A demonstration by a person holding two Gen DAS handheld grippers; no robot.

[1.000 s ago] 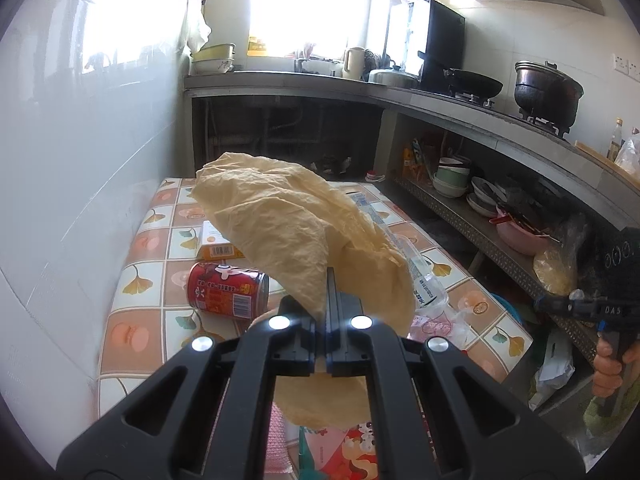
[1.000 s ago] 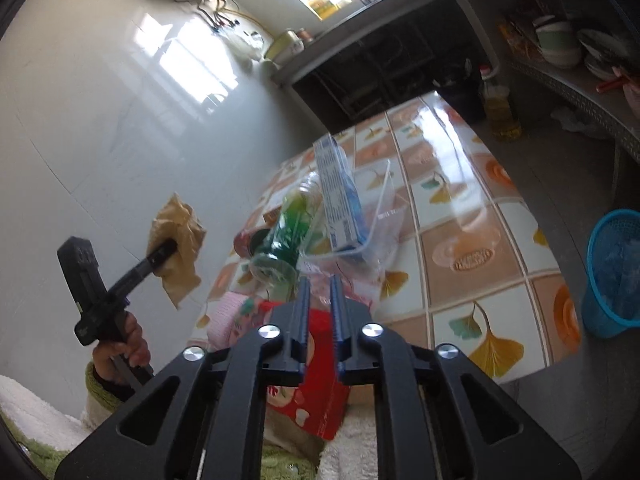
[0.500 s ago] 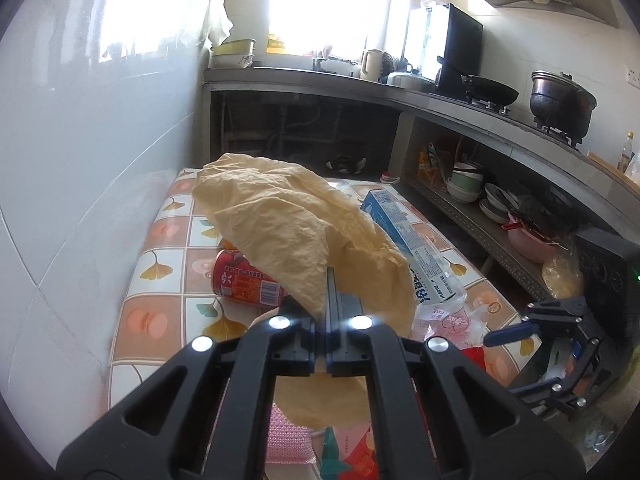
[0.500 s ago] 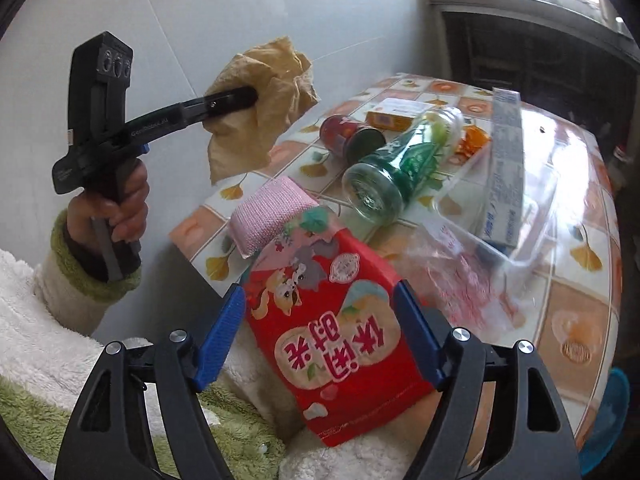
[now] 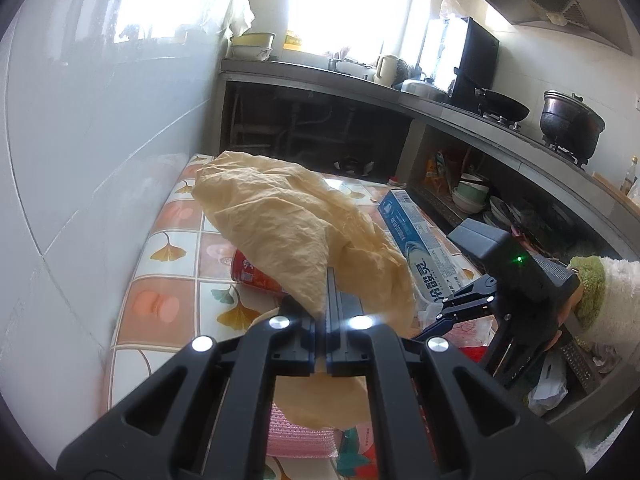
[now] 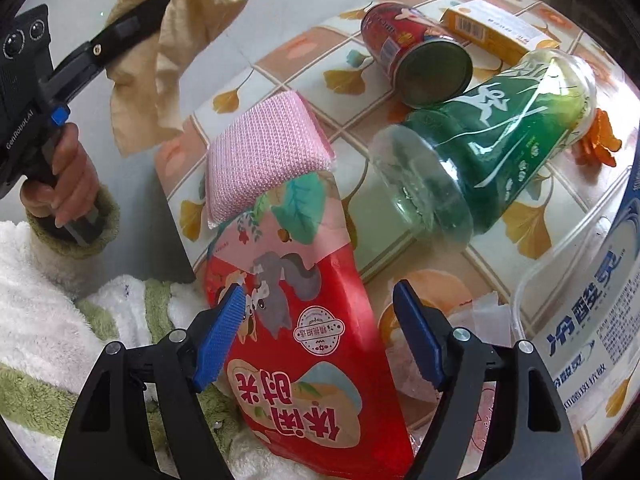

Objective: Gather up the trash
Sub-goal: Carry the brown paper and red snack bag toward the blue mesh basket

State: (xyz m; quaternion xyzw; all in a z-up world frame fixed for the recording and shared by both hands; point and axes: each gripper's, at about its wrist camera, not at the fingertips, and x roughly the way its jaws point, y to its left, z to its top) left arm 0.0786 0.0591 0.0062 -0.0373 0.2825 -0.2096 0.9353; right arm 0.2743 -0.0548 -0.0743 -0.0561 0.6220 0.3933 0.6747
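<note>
Fingers: left gripper (image 5: 326, 292) was clamped tight on a crumpled tan paper bag (image 5: 288, 220), which filled the centre of the left wrist view and hung off the table; same bag showed upper left in the right wrist view. Right gripper (image 6: 318, 334) stood w/ blue pads (image 6: 220, 336) spread wide, nothing pinched, straddling a red snack pouch (image 6: 304, 344) at lower centre of that frame. Whether pads touched the pouch: couldn't tell.

Pouch lay at the near edge of the tiled table (image 6: 280, 52), its top end tucked against a pink sponge (image 6: 264, 156). To the right, a green plastic bottle (image 6: 492, 148) on its side, a red can (image 6: 416, 64) behind it, a yellow box (image 6: 492, 28) at upper right, a blue-white carton (image 6: 592, 320) at right edge in clear film.

Handling, as judged: pouch looked light, thin, glossy foil – prob. slippery and would buckle rather than resist. Best bite seemed across the flat body or a sealed edge, squeezing the width so it folds into the pads. Bag in the left: soft, near weightless, tears easily, so a firm pinch on a bunched fold suits it. Bottle and can would roll if nudged.
</note>
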